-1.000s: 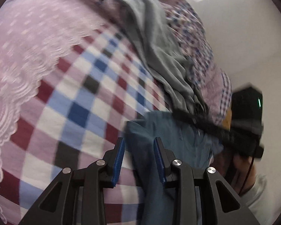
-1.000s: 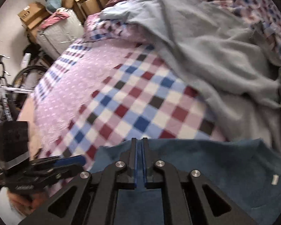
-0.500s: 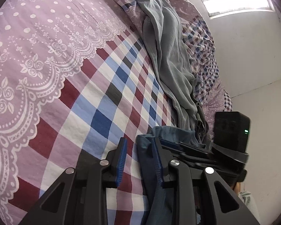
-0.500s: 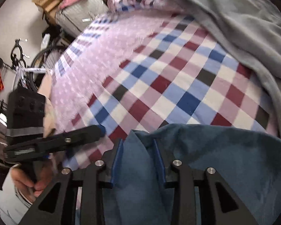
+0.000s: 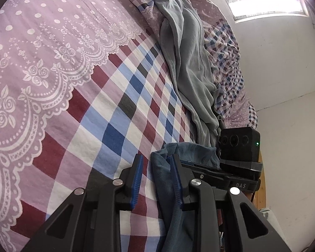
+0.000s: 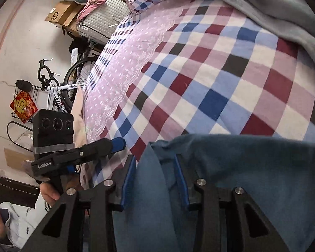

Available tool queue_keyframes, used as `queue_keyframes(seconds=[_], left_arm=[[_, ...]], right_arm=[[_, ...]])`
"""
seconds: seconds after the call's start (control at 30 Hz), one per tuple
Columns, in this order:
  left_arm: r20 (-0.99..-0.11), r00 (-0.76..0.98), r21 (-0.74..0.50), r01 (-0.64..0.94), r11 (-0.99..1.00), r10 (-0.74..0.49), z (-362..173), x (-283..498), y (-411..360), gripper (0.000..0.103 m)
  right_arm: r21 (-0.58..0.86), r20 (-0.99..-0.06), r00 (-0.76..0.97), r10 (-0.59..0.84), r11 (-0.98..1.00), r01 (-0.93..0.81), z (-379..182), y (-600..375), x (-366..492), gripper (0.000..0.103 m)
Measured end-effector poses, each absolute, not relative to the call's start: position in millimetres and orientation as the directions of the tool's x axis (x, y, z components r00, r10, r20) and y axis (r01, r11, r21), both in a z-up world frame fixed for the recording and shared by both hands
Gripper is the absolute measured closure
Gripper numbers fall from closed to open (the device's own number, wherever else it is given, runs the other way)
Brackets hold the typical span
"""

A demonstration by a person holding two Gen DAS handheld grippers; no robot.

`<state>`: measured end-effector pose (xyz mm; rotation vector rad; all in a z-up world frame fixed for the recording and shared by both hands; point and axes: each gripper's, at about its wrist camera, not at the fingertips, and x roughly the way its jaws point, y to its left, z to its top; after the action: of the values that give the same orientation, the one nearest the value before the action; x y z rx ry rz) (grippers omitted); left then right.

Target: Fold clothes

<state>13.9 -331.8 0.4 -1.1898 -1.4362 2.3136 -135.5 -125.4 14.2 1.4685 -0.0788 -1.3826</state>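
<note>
Two hand-held grippers meet at the near edge of a bed. The left gripper [image 5: 155, 178] has its blue-padded jaws parted, with the edge of a blue garment [image 5: 168, 193] standing in the gap against the right-hand pad; nothing is pinched. The right gripper [image 6: 155, 178] is likewise spread wide, a fold of the same blue garment [image 6: 252, 178] lying loose between its fingers and draping down over the tool toward the camera.

Just to the right of the left gripper, the right gripper's black body and camera block [image 5: 238, 145] sit close alongside, with the blue cloth bunched between the two tools. From the right wrist view, the left gripper [image 6: 117, 143] points in from the left, just beside the garment's corner, held by a hand [image 6: 49, 191] at the frame's lower left above a pale sleeve [image 6: 21, 226].

Ahead of both grippers stretches a checked bedspread [image 5: 124, 113] in red, blue and white, bordered farther out by a lilac lace-print panel [image 5: 42, 58]. Beyond that, a grey garment [image 5: 191, 67] lies rumpled along the far side of the bed. Off the bed's left edge, well apart from the tools, stand a bicycle [image 6: 58, 88], cardboard boxes [image 6: 61, 14] and a pale suitcase [image 6: 103, 19].
</note>
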Motion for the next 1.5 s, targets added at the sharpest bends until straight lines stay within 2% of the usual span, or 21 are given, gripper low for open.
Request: queue_keyframes(seconds=[0.07,0.1,0.13,0.17,0.2,0.33,0.53,0.57,0.67,0.83,1.1,1.37,1.5], left_arm=[[-0.538,-0.667,-0.814,0.253,-0.522,0.515,1,13,-332,0.074],[-0.537,-0.667,-0.815,0.253,-0.522,0.516,1,13,-332,0.074],[-0.536,-0.668,-0.816,0.253,-0.520,0.516,1,13,-332,0.074],[-0.535,-0.668,-0.817,0.253,-0.519,0.517,1,13,-332,0.074],[-0.535,-0.668,-0.817,0.253,-0.519,0.517,1,13,-332,0.074],[-0.540,-0.667,-0.812,0.253,-0.526,0.513,2,13,-331,0.074],[-0.557,-0.659,-0.795,0.249,-0.553,0.505,4,12,-327,0.074],[-0.566,-0.655,-0.787,0.248,-0.566,0.501,4,12,-326,0.074],[-0.591,-0.634,-0.762,0.236,-0.603,0.499,7,11,-319,0.074],[-0.597,-0.583,-0.747,0.155,-0.646,0.551,15,14,-303,0.074],[-0.675,-0.420,-0.651,-0.047,-0.757,0.607,31,56,-255,0.074],[-0.705,-0.382,-0.625,-0.064,-0.778,0.598,26,66,-233,0.074],[-0.697,-0.367,-0.640,-0.071,-0.765,0.616,25,69,-232,0.074]], right_arm=[[0.701,-0.667,0.339,-0.663,-0.405,0.586,16,-129,-129,0.063],[0.686,-0.675,0.341,-0.655,-0.385,0.618,21,-135,-121,0.068],[0.672,-0.681,0.341,-0.648,-0.367,0.644,22,-145,-114,0.076],[0.657,-0.688,0.341,-0.641,-0.348,0.669,23,-155,-106,0.092],[0.627,-0.706,0.319,-0.632,-0.348,0.697,26,-159,-100,0.099],[0.549,-0.732,0.200,-0.651,-0.390,0.739,48,-151,-90,0.100],[0.507,-0.717,0.004,-0.697,-0.518,0.689,82,-99,-93,0.100],[0.494,-0.731,-0.020,-0.682,-0.549,0.674,80,-92,-95,0.100],[0.350,-0.853,-0.089,-0.515,-0.690,0.633,57,-83,-104,0.100],[0.339,-0.858,-0.116,-0.501,-0.720,0.606,53,-77,-108,0.100],[0.352,-0.854,-0.093,-0.513,-0.700,0.622,58,-96,-104,0.097],[0.312,-0.869,-0.087,-0.486,-0.677,0.666,74,-115,-113,0.095],[0.270,-0.904,-0.050,-0.424,-0.660,0.701,70,-141,-118,0.095]])
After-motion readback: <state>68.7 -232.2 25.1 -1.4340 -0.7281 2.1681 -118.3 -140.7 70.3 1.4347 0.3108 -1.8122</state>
